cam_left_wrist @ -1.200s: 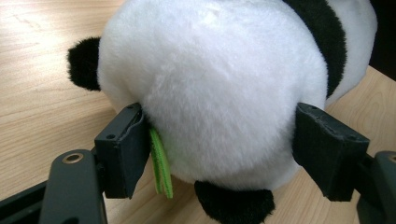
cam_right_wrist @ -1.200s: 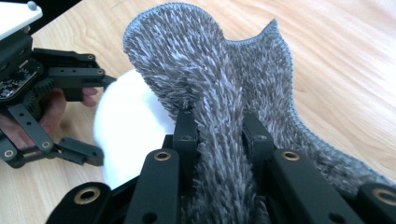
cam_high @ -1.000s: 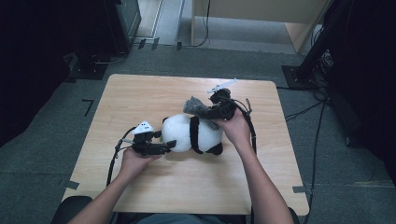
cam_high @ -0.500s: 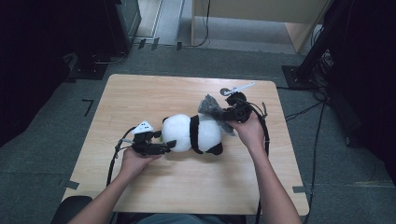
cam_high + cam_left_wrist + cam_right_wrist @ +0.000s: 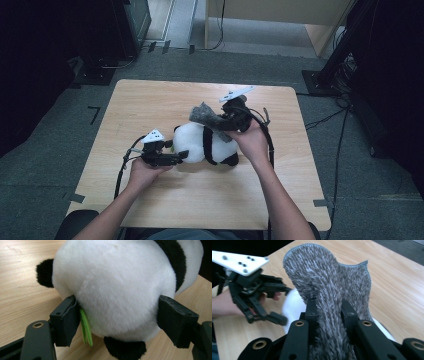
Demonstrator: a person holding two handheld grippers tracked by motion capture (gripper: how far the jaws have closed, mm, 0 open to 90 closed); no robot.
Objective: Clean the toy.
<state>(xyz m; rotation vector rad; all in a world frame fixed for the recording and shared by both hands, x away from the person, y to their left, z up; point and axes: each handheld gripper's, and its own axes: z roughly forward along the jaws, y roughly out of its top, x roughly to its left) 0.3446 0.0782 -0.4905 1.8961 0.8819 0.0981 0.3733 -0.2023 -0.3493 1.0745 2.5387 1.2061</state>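
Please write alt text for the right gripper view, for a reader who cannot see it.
The right claw is shut on a shaggy grey cloth, which rises above a wooden table. Farther left, the left claw, with a white plate on top, reaches toward a white plush toy.

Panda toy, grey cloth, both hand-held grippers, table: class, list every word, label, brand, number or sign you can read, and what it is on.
None: no readable text on the panda toy, grey cloth, either hand-held gripper or the table. The green tag at the panda is seen edge-on, unreadable.
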